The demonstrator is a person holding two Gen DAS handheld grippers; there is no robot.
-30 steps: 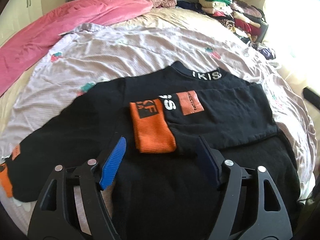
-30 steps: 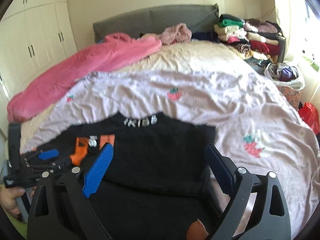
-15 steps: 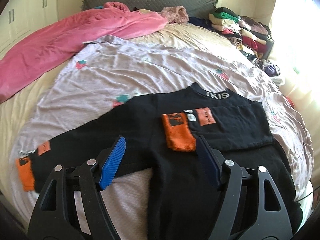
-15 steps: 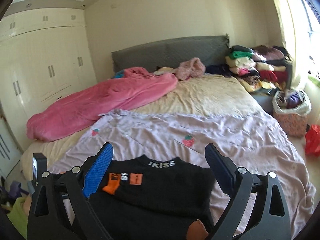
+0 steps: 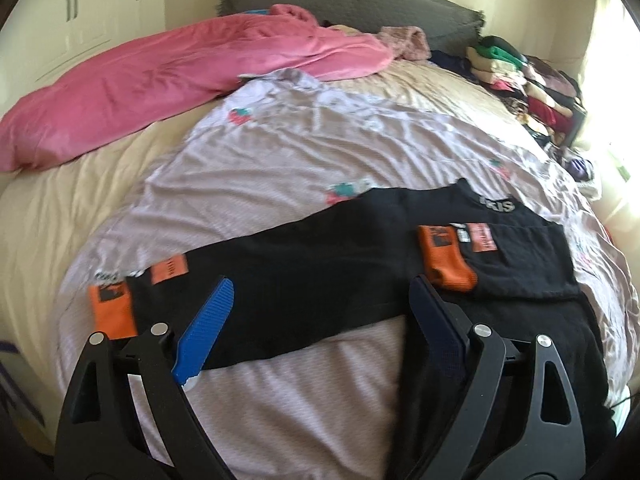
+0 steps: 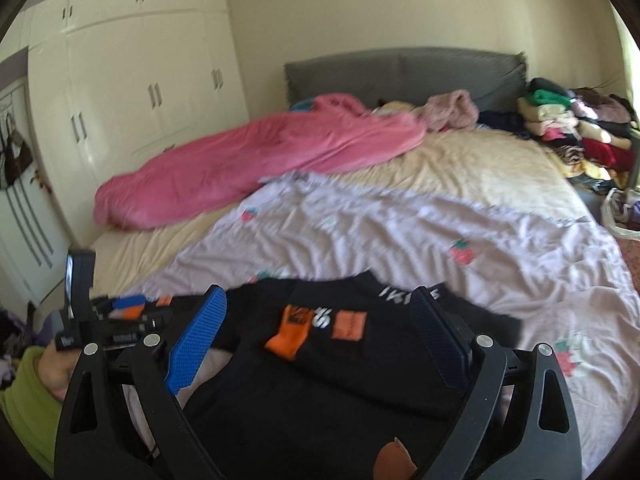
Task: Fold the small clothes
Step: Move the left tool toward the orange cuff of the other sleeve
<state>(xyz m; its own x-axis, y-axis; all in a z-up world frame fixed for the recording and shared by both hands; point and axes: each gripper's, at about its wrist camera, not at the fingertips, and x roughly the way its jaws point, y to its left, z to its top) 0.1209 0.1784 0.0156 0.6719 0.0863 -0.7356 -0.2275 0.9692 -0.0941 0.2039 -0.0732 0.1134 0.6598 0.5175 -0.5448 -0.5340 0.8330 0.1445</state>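
Left wrist: left gripper [image 5: 322, 300] opening, empty, over black sweater [image 5: 320, 264], lilac sheet [image 5: 320, 152].

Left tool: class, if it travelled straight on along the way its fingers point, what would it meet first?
Most likely the outstretched sleeve of the black sweater. The left tool is opening with nothing between its fingers, and the sleeve lies across the gap ahead. Depth is hard to judge.
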